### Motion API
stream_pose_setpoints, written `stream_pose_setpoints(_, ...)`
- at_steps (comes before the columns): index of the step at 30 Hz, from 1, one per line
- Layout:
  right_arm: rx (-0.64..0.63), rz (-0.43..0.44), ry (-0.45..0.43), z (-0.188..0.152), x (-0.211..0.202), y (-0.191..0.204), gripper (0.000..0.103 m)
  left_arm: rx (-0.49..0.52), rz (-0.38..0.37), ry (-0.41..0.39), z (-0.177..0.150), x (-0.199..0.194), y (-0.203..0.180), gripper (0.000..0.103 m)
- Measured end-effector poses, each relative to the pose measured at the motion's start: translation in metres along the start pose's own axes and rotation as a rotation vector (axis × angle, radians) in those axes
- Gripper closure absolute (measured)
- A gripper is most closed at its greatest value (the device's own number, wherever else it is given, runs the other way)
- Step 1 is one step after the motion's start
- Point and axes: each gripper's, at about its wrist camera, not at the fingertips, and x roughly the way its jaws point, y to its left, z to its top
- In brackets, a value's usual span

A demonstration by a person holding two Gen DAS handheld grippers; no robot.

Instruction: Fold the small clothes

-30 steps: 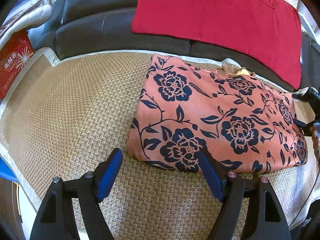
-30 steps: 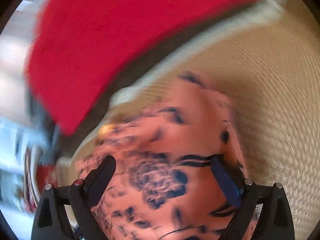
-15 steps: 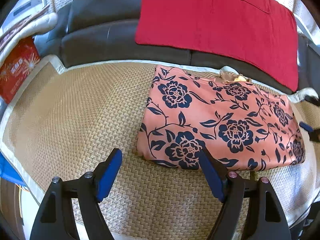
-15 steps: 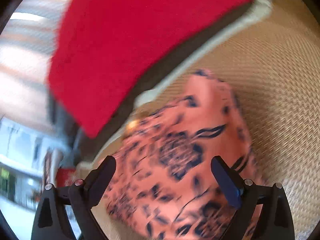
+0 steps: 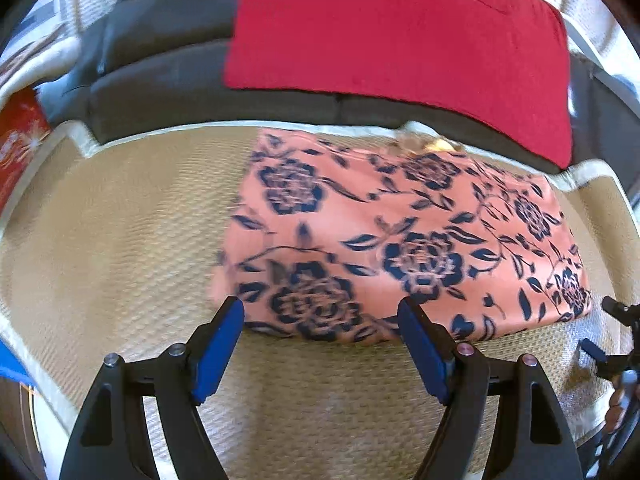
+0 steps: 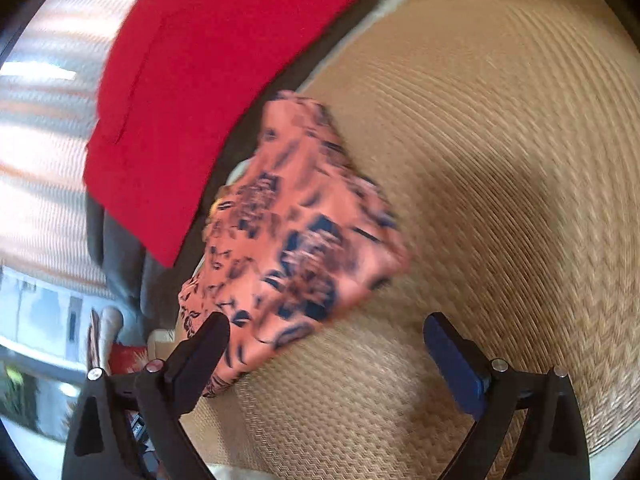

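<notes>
From the left wrist, the left gripper (image 5: 320,344) stood apart and empty at six o'clock below the folded floral garment (image 5: 400,240) on the woven mat (image 5: 112,248), while from the right wrist the right gripper (image 6: 326,356) gaped empty, garment (image 6: 296,240) toward ten o'clock.

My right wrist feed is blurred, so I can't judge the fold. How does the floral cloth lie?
Observer: In the left wrist view the cloth is a flat rectangle on the mat, with fairly straight edges.
Operator: Where is the left gripper?
Observer: The left gripper is open and empty, with its fingers over the cloth's near edge. I cannot tell if they touch.
Operator: And my right gripper, seen from there?
Observer: The right gripper sits beside the cloth's near right corner, off the fabric.
</notes>
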Motion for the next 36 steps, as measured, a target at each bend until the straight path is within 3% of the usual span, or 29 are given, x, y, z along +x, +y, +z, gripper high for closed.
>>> stream_pose_setpoints(3, 0.028, 0.027, -0.047, 0.007, -0.001, -0.004, 0.003, 0.014, -0.057, -0.004, 0.008, 0.014, -0.021, 0.023)
stream_pose_setpoints(8, 0.037, 0.052, -0.054, 0.025, 0.014, 0.01, 0.003, -0.002, -0.079, -0.017, 0.023, 0.039, -0.047, 0.023)
stream_pose_setpoints(11, 0.013, 0.007, -0.05, 0.031, 0.022, 0.023, 0.008, 0.011, -0.079, -0.016, 0.028, 0.053, -0.059, 0.023)
stream_pose_setpoints(12, 0.004, -0.004, -0.051, 0.034, 0.022, 0.024, 0.017, 0.018, -0.072, -0.01, 0.028, 0.058, -0.063, 0.023)
stream_pose_setpoints(14, 0.001, -0.038, -0.032, 0.037, 0.031, 0.026, 0.084, 0.029, -0.065, 0.014, 0.028, 0.069, -0.068, 0.023)
stream_pose_setpoints(17, -0.033, -0.075, -0.005, 0.04, 0.051, 0.032, 0.092, 0.044, -0.049, 0.055, 0.028, 0.083, -0.072, 0.023)
stream_pose_setpoints(20, -0.237, -0.113, -0.137, 0.027, 0.02, 0.074, 0.093, 0.029, -0.055, 0.028, 0.031, 0.07, -0.068, 0.023)
stream_pose_setpoints(22, -0.297, -0.116, -0.152, 0.021, 0.011, 0.081, 0.091, 0.025, -0.055, -0.008, 0.031, 0.064, -0.066, 0.022)
stream_pose_setpoints(25, -0.21, -0.172, 0.005, 0.029, 0.049, 0.048, 0.075, 0.062, -0.042, 0.047, 0.028, 0.08, -0.077, 0.021)
stream_pose_setpoints(26, -0.163, -0.14, 0.049, 0.03, 0.054, 0.036, 0.072, 0.075, -0.03, 0.039, 0.026, 0.083, -0.079, 0.02)
stream_pose_setpoints(27, -0.169, -0.094, 0.018, 0.031, 0.045, 0.034, 0.065, 0.083, -0.021, 0.019, 0.025, 0.082, -0.079, 0.015)
stream_pose_setpoints(28, -0.189, -0.11, 0.012, 0.034, 0.038, 0.038, 0.04, 0.085, -0.014, 0.018, 0.024, 0.082, -0.078, 0.012)
stream_pose_setpoints(29, -0.194, -0.104, 0.002, 0.036, 0.033, 0.04, 0.027, 0.077, -0.015, 0.026, 0.025, 0.084, -0.077, 0.011)
stream_pose_setpoints(32, -0.227, -0.07, -0.037, 0.061, 0.025, 0.05, 0.024, 0.049, -0.031, 0.048, 0.028, 0.089, -0.07, 0.01)
stream_pose_setpoints(36, -0.236, -0.079, 0.023, 0.125, 0.068, 0.057, 0.024, 0.089, -0.003, 0.025, 0.026, 0.089, -0.075, 0.01)
